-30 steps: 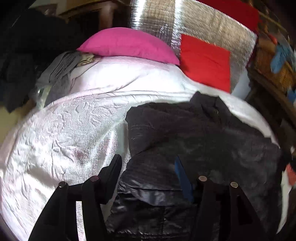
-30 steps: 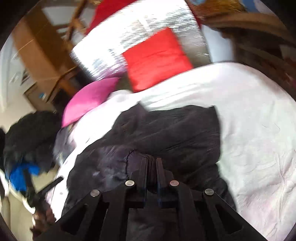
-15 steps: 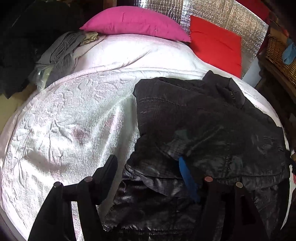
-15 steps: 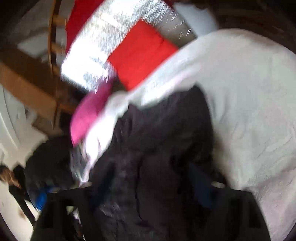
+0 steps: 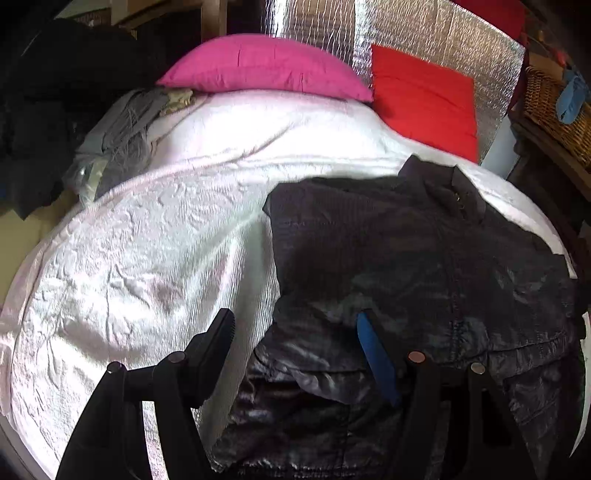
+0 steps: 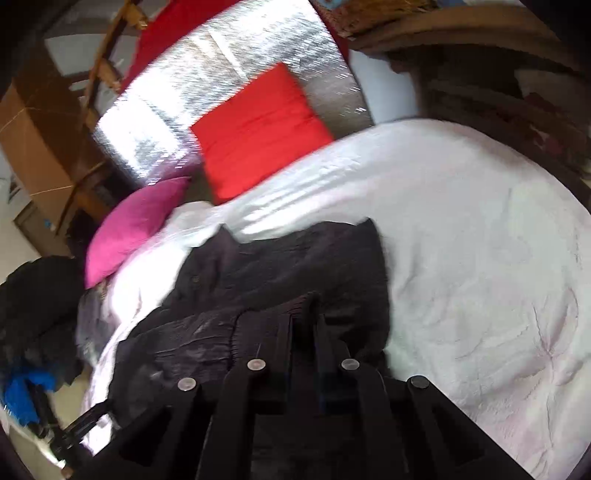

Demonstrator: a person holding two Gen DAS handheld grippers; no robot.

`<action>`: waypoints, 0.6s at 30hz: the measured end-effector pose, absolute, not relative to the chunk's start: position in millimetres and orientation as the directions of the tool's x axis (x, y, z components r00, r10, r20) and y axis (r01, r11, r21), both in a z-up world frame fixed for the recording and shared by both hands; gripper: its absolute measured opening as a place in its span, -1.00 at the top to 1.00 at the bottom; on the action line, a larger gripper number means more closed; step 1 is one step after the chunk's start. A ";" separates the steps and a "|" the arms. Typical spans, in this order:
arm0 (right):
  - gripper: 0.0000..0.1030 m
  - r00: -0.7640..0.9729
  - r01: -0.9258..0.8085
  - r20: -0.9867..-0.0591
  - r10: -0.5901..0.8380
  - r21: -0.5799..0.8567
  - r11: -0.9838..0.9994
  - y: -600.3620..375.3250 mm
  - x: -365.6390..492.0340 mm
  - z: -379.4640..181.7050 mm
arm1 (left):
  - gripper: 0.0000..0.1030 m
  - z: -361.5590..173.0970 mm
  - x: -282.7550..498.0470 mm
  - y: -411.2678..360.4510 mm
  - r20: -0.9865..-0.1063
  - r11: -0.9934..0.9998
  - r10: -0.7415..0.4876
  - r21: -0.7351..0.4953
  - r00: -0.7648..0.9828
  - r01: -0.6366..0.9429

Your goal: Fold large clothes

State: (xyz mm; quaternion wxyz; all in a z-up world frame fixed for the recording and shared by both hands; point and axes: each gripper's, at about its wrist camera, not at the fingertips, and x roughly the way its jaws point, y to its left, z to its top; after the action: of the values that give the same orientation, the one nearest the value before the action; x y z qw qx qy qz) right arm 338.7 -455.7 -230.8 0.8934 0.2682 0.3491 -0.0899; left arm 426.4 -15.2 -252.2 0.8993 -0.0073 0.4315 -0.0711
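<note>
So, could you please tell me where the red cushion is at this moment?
In the left wrist view the red cushion is upper right, leaning against the silver foil panel, beside the pink pillow.

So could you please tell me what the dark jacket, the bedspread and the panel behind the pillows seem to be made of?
Dark jacket: probably a thin synthetic shell, going by its glossy, crinkled sheen near the hem.
Bedspread: looks like a quilted white textile, matte, with raised stitched patterns.
Panel: seems foil-faced, silvery and reflective, with a fine embossed grain.
</note>
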 end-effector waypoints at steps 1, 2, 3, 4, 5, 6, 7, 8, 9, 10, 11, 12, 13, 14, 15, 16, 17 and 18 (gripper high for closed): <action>0.79 0.732 0.370 -0.682 0.004 0.402 0.838 -458.9 341.8 -237.2 | -0.35 -249.8 426.0 -17.2 -0.767 0.988 -0.146 -0.081 0.625 0.131; 0.80 0.723 0.383 -0.691 -0.006 0.394 0.835 -465.7 344.8 -239.9 | -0.35 -248.6 425.2 -18.4 -0.762 0.986 -0.156 -0.086 0.628 0.141; 0.80 0.715 0.393 -0.699 -0.009 0.391 0.832 -467.5 348.2 -243.0 | -0.36 -249.5 425.5 -20.3 -0.764 0.985 -0.158 -0.083 0.625 0.148; 0.80 0.698 0.420 -0.715 -0.026 0.380 0.824 -473.6 347.2 -248.6 | -0.37 -253.0 427.2 -23.4 -0.774 0.986 -0.149 -0.069 0.616 0.152; 0.79 0.675 0.461 -0.735 -0.053 0.365 0.809 -479.3 347.6 -255.1 | -0.38 -258.8 429.6 -26.7 -0.790 0.987 -0.130 -0.047 0.599 0.152; 0.77 0.676 0.460 -0.737 -0.027 0.393 0.796 -487.4 344.6 -258.5 | -0.38 -266.5 432.8 -28.6 -0.809 0.988 -0.112 -0.030 0.576 0.150; 0.76 0.680 0.460 -0.734 -0.004 0.422 0.781 -491.8 344.3 -259.3 | -0.38 -273.7 436.2 -28.1 -0.829 0.989 -0.106 -0.031 0.550 0.144; 0.75 0.690 0.468 -0.723 0.031 0.479 0.743 -499.9 339.0 -255.6 | -0.38 -277.8 438.4 -24.9 -0.840 0.990 -0.118 -0.056 0.530 0.133; 0.71 0.712 0.464 -0.701 0.044 0.516 0.720 -506.6 330.3 -247.6 | -0.38 -277.1 437.7 -20.0 -0.840 0.989 -0.136 -0.083 0.526 0.123; 0.48 0.734 0.452 -0.678 0.042 0.533 0.715 -506.9 327.4 -241.3 | -0.38 -273.7 437.4 -15.6 -0.834 0.987 -0.155 -0.112 0.530 0.112; -0.15 0.779 0.415 -0.627 0.028 0.548 0.727 -504.9 316.6 -223.9 | -0.38 -269.2 436.0 -13.0 -0.824 0.987 -0.161 -0.124 0.542 0.105; -0.65 0.804 0.382 -0.594 0.029 0.553 0.741 -499.9 309.2 -211.6 | -0.38 -262.5 433.4 -11.1 -0.808 0.987 -0.161 -0.126 0.567 0.101; -0.92 0.830 0.345 -0.557 0.032 0.557 0.756 -491.4 301.0 -200.6 | -0.38 -256.2 430.8 -11.0 -0.790 0.987 -0.159 -0.121 0.592 0.103; -0.91 0.860 0.300 -0.510 0.029 0.550 0.779 -477.8 293.8 -189.6 | -0.38 -251.6 428.6 -12.9 -0.777 0.988 -0.156 -0.112 0.610 0.111; -0.88 0.873 0.256 -0.487 0.032 0.513 0.820 -461.0 289.9 -180.6 | -0.38 -250.1 427.9 -15.2 -0.771 0.988 -0.149 -0.098 0.619 0.116; -0.73 0.870 0.235 -0.492 0.032 0.469 0.852 -447.2 292.0 -175.3 | -0.38 -251.0 428.1 -19.3 -0.772 0.991 -0.128 -0.071 0.622 0.115; -0.22 0.855 0.205 -0.518 0.025 0.383 0.901 -423.2 296.1 -170.7 | -0.38 -254.1 428.6 -22.8 -0.777 0.992 -0.110 -0.051 0.619 0.112; 0.15 0.837 0.181 -0.546 0.018 0.308 0.934 -402.2 303.0 -172.6 | -0.38 -260.0 430.2 -27.3 -0.789 0.993 -0.094 -0.030 0.607 0.115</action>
State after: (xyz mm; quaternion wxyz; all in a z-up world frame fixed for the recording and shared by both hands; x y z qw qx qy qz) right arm 303.0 -402.2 -172.6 0.9421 0.1765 0.2818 -0.0430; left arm 430.2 -27.3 -260.0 0.8963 0.0119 0.4395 -0.0585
